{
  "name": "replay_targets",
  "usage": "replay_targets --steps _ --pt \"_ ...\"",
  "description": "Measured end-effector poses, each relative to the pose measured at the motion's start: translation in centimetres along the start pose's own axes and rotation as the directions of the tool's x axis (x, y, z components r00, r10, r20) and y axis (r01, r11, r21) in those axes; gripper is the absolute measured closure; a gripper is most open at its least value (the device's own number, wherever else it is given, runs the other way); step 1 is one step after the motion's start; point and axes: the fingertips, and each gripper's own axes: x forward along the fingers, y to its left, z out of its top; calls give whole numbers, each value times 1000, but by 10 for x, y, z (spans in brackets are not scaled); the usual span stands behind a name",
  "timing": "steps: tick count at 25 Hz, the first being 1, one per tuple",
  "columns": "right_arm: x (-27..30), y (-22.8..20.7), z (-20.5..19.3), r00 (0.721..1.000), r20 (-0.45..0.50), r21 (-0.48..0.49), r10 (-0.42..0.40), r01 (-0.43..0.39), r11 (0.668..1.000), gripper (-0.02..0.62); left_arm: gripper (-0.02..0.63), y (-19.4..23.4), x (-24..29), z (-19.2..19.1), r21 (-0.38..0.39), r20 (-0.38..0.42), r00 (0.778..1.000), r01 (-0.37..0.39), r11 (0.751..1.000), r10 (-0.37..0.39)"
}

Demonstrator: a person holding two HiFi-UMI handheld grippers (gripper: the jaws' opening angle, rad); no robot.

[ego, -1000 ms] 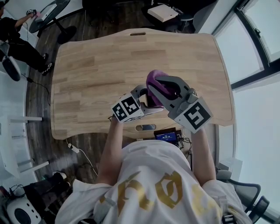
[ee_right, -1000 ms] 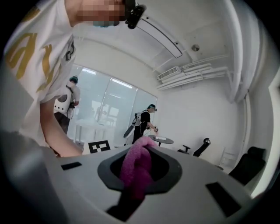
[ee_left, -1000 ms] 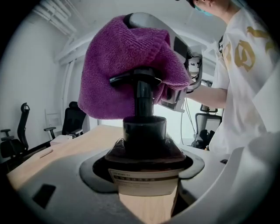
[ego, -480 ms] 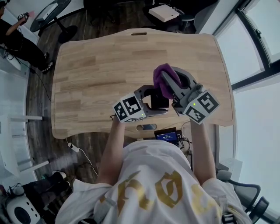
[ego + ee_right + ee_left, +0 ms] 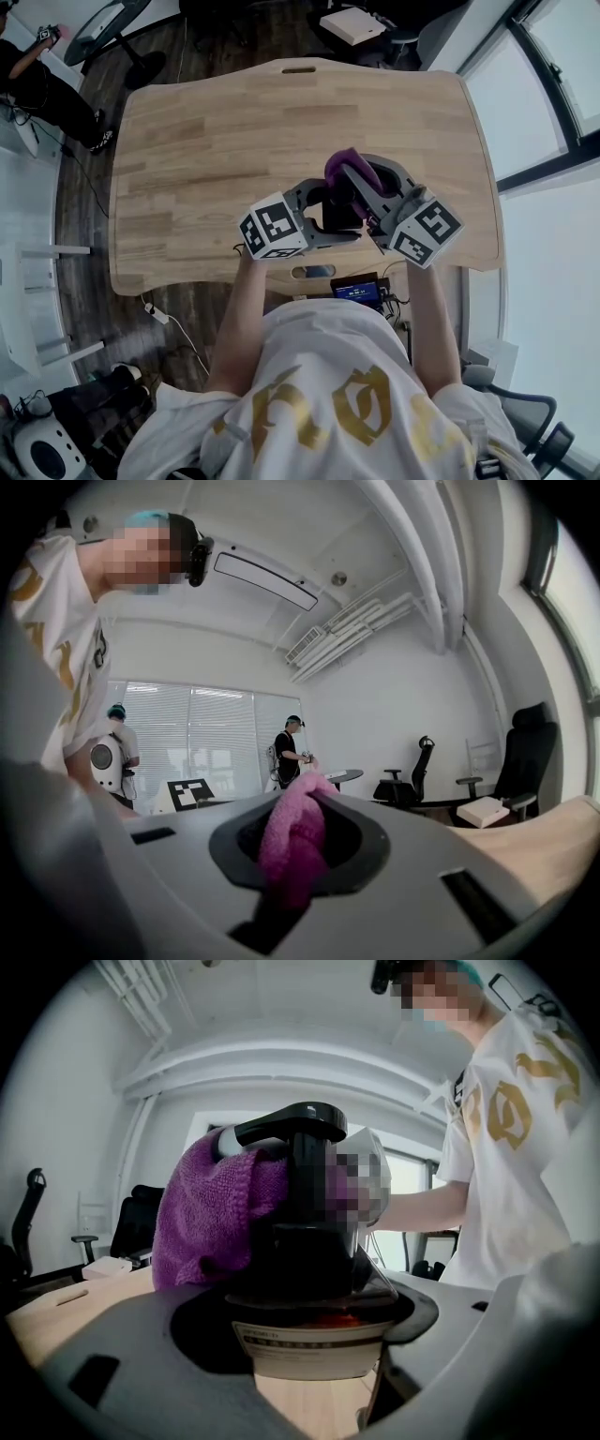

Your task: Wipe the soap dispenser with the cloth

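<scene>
Wooden bench (image 5: 206,141) — dispenser clamped, cloth on it

Both tools sit over the bench's near edge, close together. Your left tool (image 5: 309,1344) is clamped on the soap dispenser (image 5: 305,1232), low on its body, w/ the bottle upright. Your right tool (image 5: 295,855) pinches the purple cloth (image 5: 292,841) — it's pressed vs. the dispenser's side, just under the pump head.

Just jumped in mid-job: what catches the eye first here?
The purple cloth, pinched in the right tongs, lies against the black pump of the soap dispenser, over the near edge of the wooden table. The left tongs clamp the dispenser's body.
</scene>
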Motion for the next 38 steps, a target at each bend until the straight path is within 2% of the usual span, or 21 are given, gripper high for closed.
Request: replay_targets --steps 4,11,18,22,30,35,38 --pt "2 3 -2 1000 -23 -32 7 -7 999 561 247 6 -3 -6 -42 -3 1000 -19 999 19" --pt "1 12 -4 1000 12 -10 17 -17 1000 561 247 23 -17 -14 -88 12 996 -87 992 89" --pt "5 38 -1 994 17 -32 112 -111 993 561 247 37 -30 -19 -130 13 990 -141 982 144" --pt "5 61 -2 976 10 -26 217 -217 976 561 247 39 -33 -22 -155 17 988 -151 976 156" --pt "7 91 -14 929 -44 -1 367 -368 930 561 247 46 -30 -23 -160 6 985 -172 972 175" --pt "-1 96 -20 908 -66 23 414 -413 910 561 247 44 -34 -22 -152 8 985 -170 974 173" --pt "-6 88 -20 909 -52 47 413 -410 911 561 247 43 -34 -21 -149 16 986 -163 975 167"
